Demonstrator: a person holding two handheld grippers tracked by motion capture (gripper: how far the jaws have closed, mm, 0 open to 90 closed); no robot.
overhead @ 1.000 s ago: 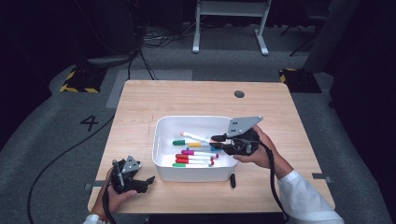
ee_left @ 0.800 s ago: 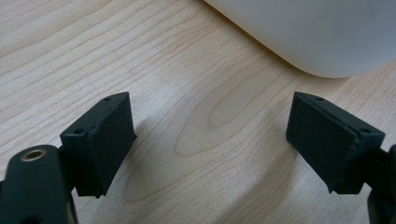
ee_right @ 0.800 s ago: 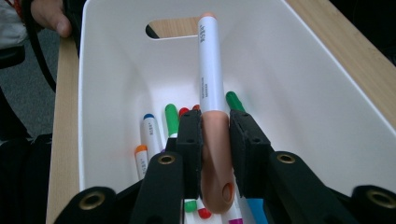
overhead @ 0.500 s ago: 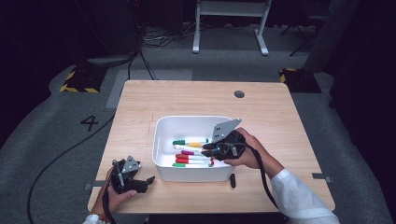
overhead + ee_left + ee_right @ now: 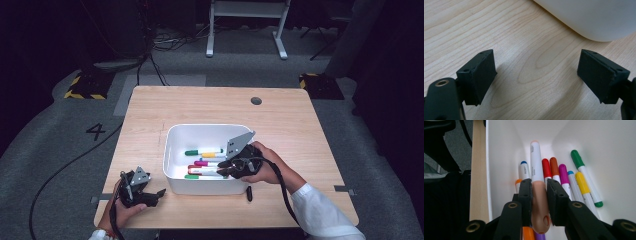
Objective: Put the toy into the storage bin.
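Lower and further over the white bin (image 5: 172, 150) than a second ago, the right gripper (image 5: 231, 165) now reaches down among the markers, while the left gripper (image 5: 142, 192) sits where it was on the table (image 5: 300, 130) near the bin's front left corner.

Nearest in the right gripper view, the two black pads (image 5: 525, 195) pinch the peach cap end of a peach-capped marker (image 5: 537, 187), whose white barrel points away toward the bin's far wall and hangs just above the others. Beneath and beside it lie the rest: orange, blue, red, brown-orange, magenta, light blue, yellow and green caps side by side on the bin floor. In the left gripper view the fingers (image 5: 480, 75) stand spread wide over bare wood with nothing between them, the bin's rounded corner (image 5: 594, 20) just beyond.

Judging by this, most markers are already in the bin and this one is about to be let go there. A small black object (image 5: 249, 192) lies on the table in front of the bin, possibly still to be dealt with.

Small grey printing runs along some barrels, too fine to read. On the floor left of the table a "4" (image 5: 95, 131) is marked.
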